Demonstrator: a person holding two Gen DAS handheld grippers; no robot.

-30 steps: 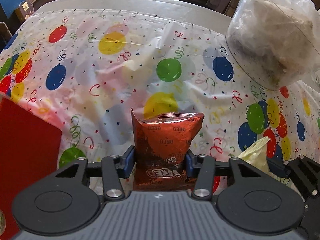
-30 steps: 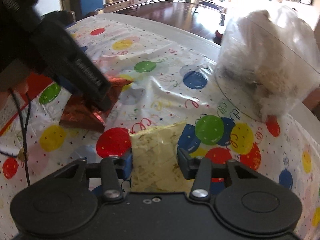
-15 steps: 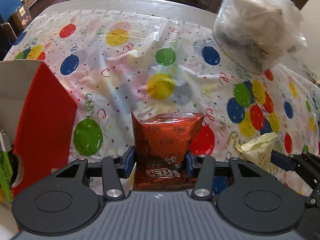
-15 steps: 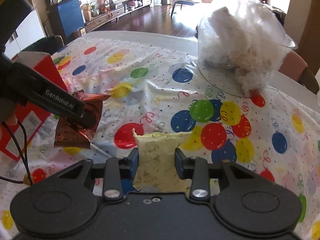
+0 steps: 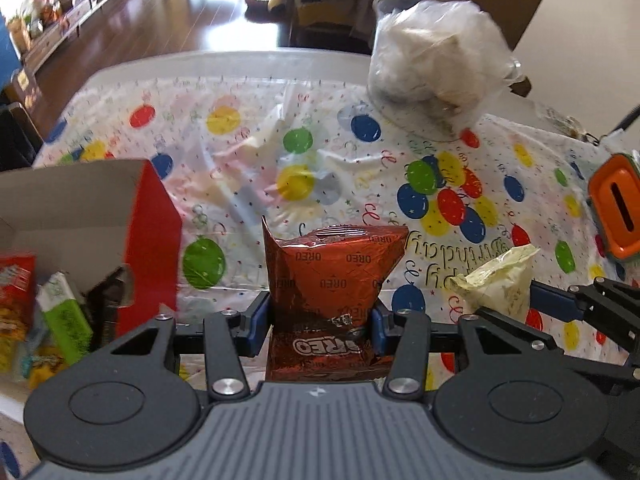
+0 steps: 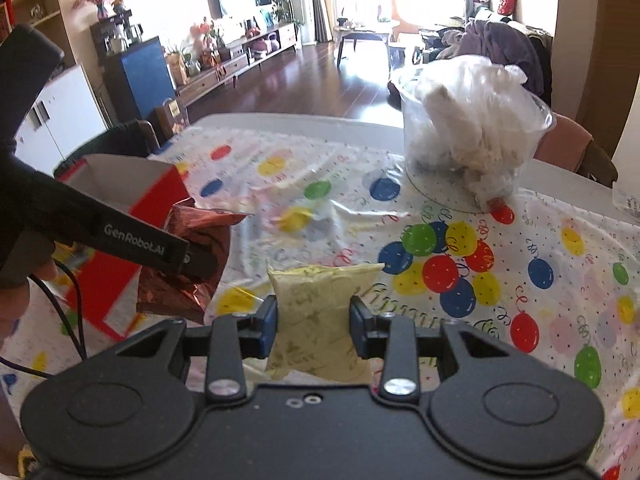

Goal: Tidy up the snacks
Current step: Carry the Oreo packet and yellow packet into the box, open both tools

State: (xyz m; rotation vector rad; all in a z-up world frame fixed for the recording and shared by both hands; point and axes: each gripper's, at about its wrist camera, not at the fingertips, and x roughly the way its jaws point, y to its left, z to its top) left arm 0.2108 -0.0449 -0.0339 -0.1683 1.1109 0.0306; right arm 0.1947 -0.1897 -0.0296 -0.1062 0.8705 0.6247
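My left gripper (image 5: 318,326) is shut on a red foil Oreo packet (image 5: 332,280) and holds it above the table. The packet also shows in the right wrist view (image 6: 192,256), beside the red box. My right gripper (image 6: 314,322) is shut on a pale yellow snack packet (image 6: 316,312), which also shows at the right of the left wrist view (image 5: 496,284). An open red cardboard box (image 5: 152,240) stands at the left, with several snack packets (image 5: 60,316) inside. The box also shows in the right wrist view (image 6: 120,188).
A balloon-print tablecloth (image 5: 320,152) covers the table. A clear plastic tub with a white bag (image 6: 472,136) stands at the far right. An orange-lidded container (image 5: 616,212) sits at the right edge. Chairs and living-room furniture lie beyond the table.
Both grippers have risen and pulled back with their packets. The red box has come further into view at the left, its open top and contents now visible.
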